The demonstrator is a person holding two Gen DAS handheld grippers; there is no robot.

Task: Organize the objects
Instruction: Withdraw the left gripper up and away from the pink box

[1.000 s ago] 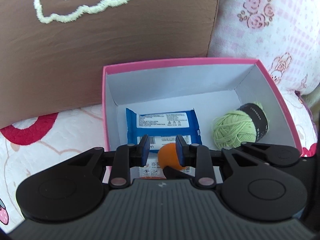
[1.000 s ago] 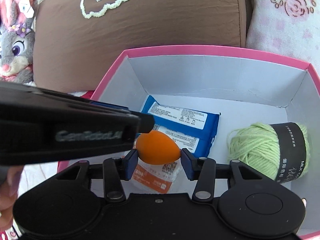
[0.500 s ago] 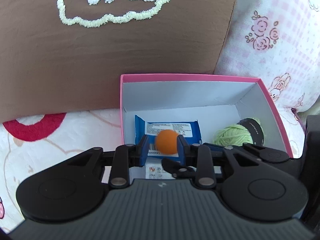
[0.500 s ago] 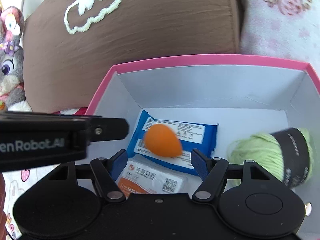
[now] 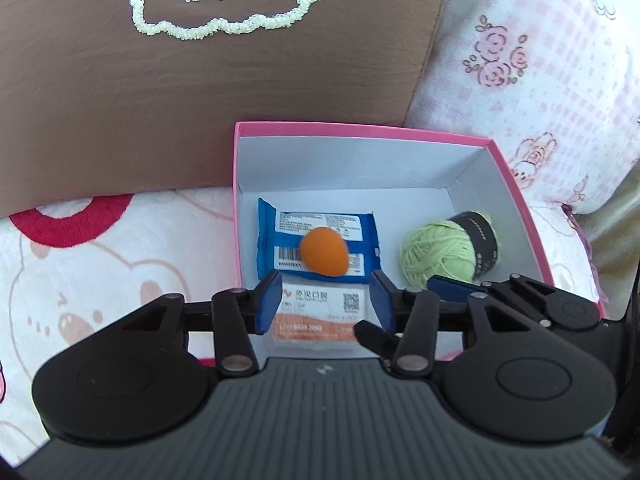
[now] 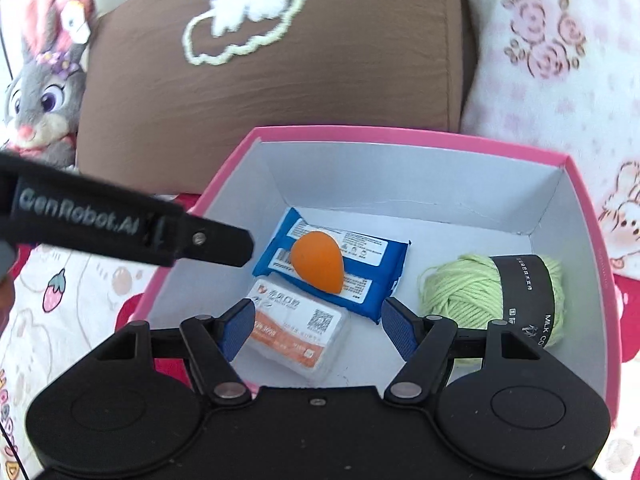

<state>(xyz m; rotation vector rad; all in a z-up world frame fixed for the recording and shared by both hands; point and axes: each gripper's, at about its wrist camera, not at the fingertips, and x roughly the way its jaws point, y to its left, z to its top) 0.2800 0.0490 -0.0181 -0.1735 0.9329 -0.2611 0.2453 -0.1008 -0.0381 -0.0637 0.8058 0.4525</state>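
Note:
An orange egg-shaped sponge (image 5: 324,255) (image 6: 317,266) rests on a blue wipes packet (image 5: 288,240) (image 6: 384,268) inside a pink box (image 5: 360,127) (image 6: 400,138) with white walls. In front of the packet lies a white and orange card case (image 5: 316,312) (image 6: 296,332). A green yarn ball (image 5: 444,256) (image 6: 472,296) with a black band sits at the box's right. My left gripper (image 5: 326,303) hovers above the box's near edge, its jaws opening with nothing between them. My right gripper (image 6: 316,326) is open above the card case, holding nothing.
The box sits on a white quilt (image 5: 100,264) with bear and strawberry prints. A brown cushion (image 5: 200,72) (image 6: 280,72) leans right behind it, a pink floral pillow (image 5: 540,60) (image 6: 560,60) to its right. A grey plush rabbit (image 6: 40,88) sits at far left.
Both grippers let go of the orange sponge, which now lies on the blue packet. Both pulled back and up from the box, and their jaws widened.

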